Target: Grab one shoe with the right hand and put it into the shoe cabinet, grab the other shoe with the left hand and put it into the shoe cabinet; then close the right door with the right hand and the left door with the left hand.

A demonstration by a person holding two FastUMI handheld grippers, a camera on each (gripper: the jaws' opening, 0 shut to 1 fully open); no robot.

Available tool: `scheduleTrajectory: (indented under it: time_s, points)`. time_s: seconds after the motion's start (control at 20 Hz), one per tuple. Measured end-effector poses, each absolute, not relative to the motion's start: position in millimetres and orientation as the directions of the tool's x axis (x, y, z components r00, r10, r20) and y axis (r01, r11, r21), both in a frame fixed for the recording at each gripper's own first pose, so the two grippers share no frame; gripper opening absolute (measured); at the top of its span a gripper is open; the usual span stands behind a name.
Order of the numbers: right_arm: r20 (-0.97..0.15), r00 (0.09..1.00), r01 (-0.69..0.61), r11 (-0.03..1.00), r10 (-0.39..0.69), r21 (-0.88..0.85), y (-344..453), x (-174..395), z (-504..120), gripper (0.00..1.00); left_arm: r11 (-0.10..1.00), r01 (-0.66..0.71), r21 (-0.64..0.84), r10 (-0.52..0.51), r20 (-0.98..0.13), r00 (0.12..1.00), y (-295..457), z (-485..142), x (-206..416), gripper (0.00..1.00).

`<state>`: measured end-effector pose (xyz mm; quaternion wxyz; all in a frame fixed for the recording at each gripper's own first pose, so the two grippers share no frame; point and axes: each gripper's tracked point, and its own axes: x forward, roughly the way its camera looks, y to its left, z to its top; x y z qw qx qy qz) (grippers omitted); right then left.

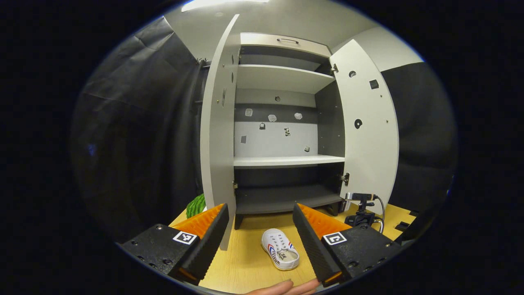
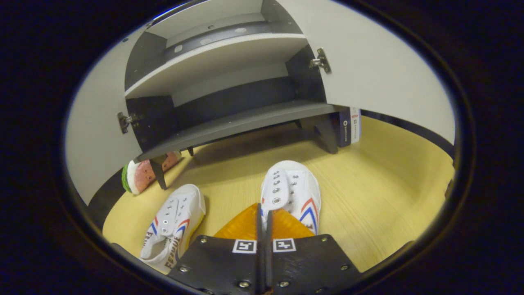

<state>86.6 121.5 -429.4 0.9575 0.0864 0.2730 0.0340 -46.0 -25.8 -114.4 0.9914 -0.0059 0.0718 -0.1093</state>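
Two white canvas shoes with red and blue stripes lie on the wooden floor in front of the shoe cabinet (image 2: 245, 119), whose two doors stand wide open. In the right gripper view my right gripper (image 2: 264, 209) is shut on the left rim of the nearer shoe (image 2: 294, 188), which rests on the floor. The other shoe (image 2: 174, 223) lies to its left. In the left gripper view my left gripper (image 1: 260, 209) is open and held well above the floor, facing the cabinet (image 1: 286, 162). One shoe (image 1: 280, 254) lies below, between its fingers.
The left door (image 1: 217, 135) and right door (image 1: 368, 123) swing outward. A watermelon-slice toy (image 2: 141, 176) lies by the cabinet's left leg and a blue-and-white box (image 2: 350, 127) by the right leg. A small camera on a stand (image 1: 362, 209) sits at the right. A hand (image 1: 282, 288) shows at the bottom.
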Motion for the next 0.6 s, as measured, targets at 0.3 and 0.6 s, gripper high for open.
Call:
scheduleTrajectory:
  time_s: [0.3,0.6]
  points:
    - [-0.428,0.894,-0.056,0.98,0.134,0.19,119.4,73.7,-398.1,0.0,0.975,0.22,-0.005,-0.219,-0.141,0.966,-21.1,-117.0,-41.7,0.92]
    - [-0.325,0.928,-0.134,0.977,0.182,0.166,123.1,69.7,-320.5,0.0,0.974,0.227,-0.012,-0.226,-0.172,0.959,-21.5,-127.4,-40.7,0.95]
